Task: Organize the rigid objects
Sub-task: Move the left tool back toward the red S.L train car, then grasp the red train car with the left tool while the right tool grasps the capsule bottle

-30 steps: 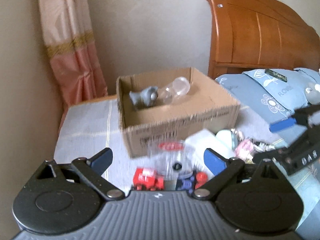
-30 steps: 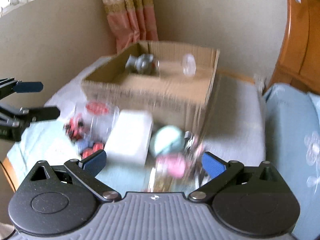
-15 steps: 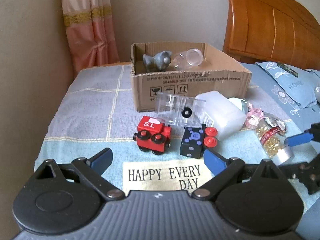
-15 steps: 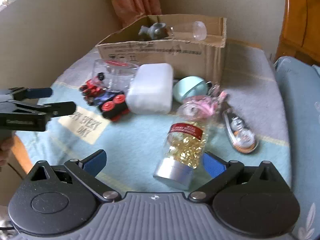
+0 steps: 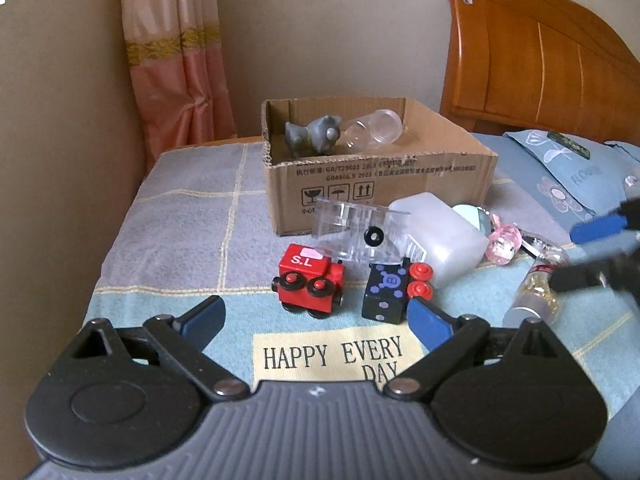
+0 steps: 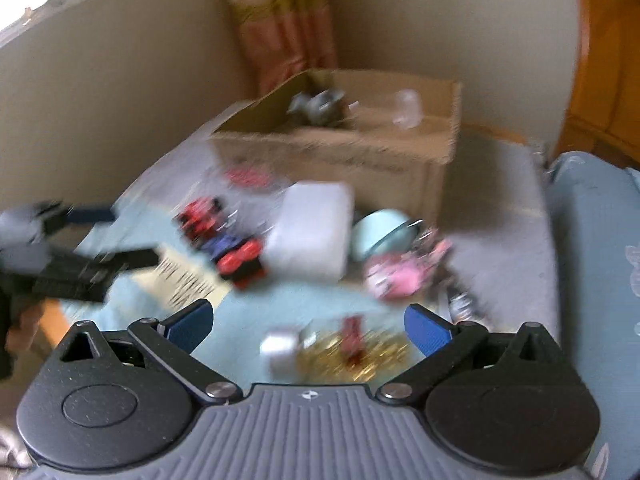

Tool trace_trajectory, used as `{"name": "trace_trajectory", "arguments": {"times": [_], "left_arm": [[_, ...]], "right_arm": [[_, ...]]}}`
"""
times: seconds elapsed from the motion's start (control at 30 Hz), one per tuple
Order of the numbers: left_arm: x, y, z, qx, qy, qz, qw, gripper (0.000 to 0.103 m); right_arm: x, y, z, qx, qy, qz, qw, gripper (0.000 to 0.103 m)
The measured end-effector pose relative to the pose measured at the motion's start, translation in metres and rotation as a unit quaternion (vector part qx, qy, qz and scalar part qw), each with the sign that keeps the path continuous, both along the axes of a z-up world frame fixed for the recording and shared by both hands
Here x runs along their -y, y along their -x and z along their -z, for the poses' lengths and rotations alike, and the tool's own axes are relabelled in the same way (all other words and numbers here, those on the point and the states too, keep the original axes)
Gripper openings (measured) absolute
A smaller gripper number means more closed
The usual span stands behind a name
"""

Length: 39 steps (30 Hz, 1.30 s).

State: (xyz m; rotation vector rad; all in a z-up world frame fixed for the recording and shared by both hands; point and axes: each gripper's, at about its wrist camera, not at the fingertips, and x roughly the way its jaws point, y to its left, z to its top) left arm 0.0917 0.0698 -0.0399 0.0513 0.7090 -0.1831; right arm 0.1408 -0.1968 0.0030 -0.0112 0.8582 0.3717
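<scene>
A cardboard box (image 5: 380,184) stands at the back of the table and holds a grey figure (image 5: 314,136) and a clear jar (image 5: 376,128). In front lie a red toy train (image 5: 310,280), a black and blue block with red wheels (image 5: 394,290), a clear plastic case (image 5: 360,232), a white container (image 5: 440,236), a pink trinket (image 5: 504,242) and a bottle of gold capsules (image 5: 534,296). My left gripper (image 5: 316,320) is open and empty, just short of the train. My right gripper (image 6: 308,326) is open, with the capsule bottle (image 6: 340,346) lying between its fingers; that view is blurred.
A teal round case (image 6: 380,232) lies beside the white container (image 6: 312,232). A cloth printed HAPPY EVERY DAY (image 5: 332,356) covers the table. A wooden headboard (image 5: 532,52) and blue pillow (image 5: 568,176) are at the right, a pink curtain (image 5: 176,52) at the back left.
My left gripper has come a little closer to the train. My right gripper has moved forward and down, so the capsule bottle now lies between its open fingers.
</scene>
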Motion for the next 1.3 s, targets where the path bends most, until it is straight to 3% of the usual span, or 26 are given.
{"name": "trace_trajectory", "arguments": {"times": [0.2,0.33,0.57,0.87,1.3], "left_arm": [[0.001,0.002,0.006,-0.005,-0.003,0.008,0.9999,0.097],[-0.001,0.000,0.013,-0.011,-0.008,0.016,0.9998,0.097],[-0.011,-0.013,0.030,-0.043,-0.005,0.027,0.9987,0.097],[-0.026,-0.033,0.034,-0.039,-0.002,0.038,0.9985,0.097],[-0.010,-0.060,0.044,-0.014,-0.057,0.099,0.9933,0.096]], "right_arm": [[0.004,-0.015,0.030,-0.074,-0.041,0.011,0.996,0.103],[-0.019,-0.007,0.037,-0.081,0.007,-0.006,0.997,0.103],[-0.050,0.001,0.055,-0.070,0.104,-0.009,0.992,0.103],[-0.046,0.017,0.061,-0.015,0.086,0.005,0.996,0.103],[-0.050,0.014,0.060,-0.019,0.087,0.027,0.996,0.103]]}}
